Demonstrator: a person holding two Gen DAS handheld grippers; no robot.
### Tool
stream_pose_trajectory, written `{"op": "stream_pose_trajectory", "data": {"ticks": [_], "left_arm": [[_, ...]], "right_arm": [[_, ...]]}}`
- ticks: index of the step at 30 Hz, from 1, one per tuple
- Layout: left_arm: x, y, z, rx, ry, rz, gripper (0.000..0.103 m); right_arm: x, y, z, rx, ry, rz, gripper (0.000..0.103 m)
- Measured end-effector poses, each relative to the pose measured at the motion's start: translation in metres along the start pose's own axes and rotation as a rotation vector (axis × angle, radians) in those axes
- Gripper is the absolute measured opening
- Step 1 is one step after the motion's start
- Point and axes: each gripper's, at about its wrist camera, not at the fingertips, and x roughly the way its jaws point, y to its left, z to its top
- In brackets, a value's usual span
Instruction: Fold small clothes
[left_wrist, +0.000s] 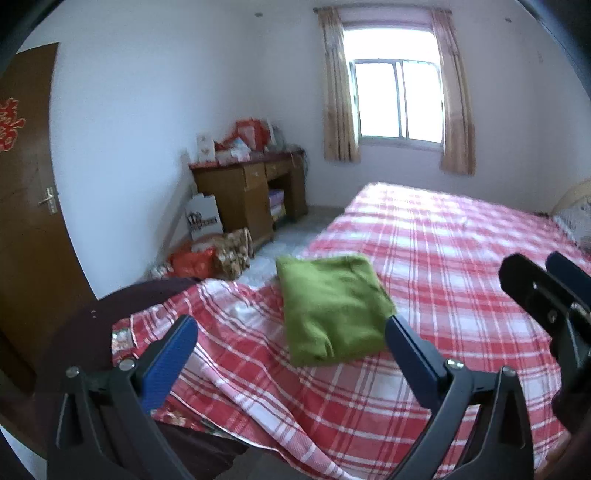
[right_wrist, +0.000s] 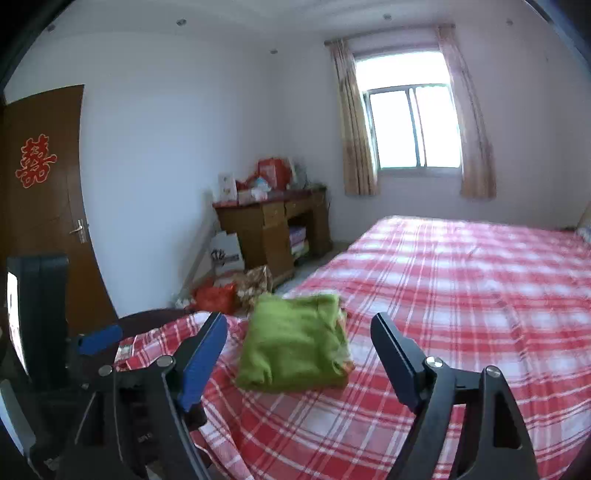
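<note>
Tongs hang released on both sides: left tongs (left_wrist: 290, 338), right tongs (right_wrist: 299, 334). Green garment (left_wrist: 330, 308) lies folded on the bed (left_wrist: 461, 258) near its left edge; it looks done, so lift away without snagging.

Bedroom, white walls. Bed (right_wrist: 461, 295) with red-white plaid sheet fills the right. Behind the bed, a bright window (right_wrist: 412, 127) with beige curtains (right_wrist: 356, 122). Left of the bed, a wooden desk (right_wrist: 275, 230) piled with red bags, more bags on the floor below it. Far left of the desk, a brown door (right_wrist: 48, 206) bearing a red paper character.
</note>
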Motion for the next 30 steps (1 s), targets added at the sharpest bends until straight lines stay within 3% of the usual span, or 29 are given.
{"op": "stream_pose_trajectory", "data": {"ticks": [4, 9, 18, 30], "left_arm": [[-0.016, 0.008, 0.004, -0.043, -0.071, 0.008, 0.103], [-0.021, 0.012, 0.006, -0.043, -0.097, 0.034, 0.103], [-0.026, 0.009, 0.003, -0.021, -0.117, 0.076, 0.103], [-0.021, 0.002, 0.001, 0.023, -0.105, 0.105, 0.103]], "right_arm": [[-0.019, 0.01, 0.005, -0.036, -0.08, -0.041, 0.091], [-0.034, 0.013, 0.005, -0.038, -0.142, -0.072, 0.092], [-0.029, 0.003, 0.002, 0.0, -0.124, -0.133, 0.093], [-0.023, -0.006, -0.003, 0.06, -0.081, -0.112, 0.093]]}}
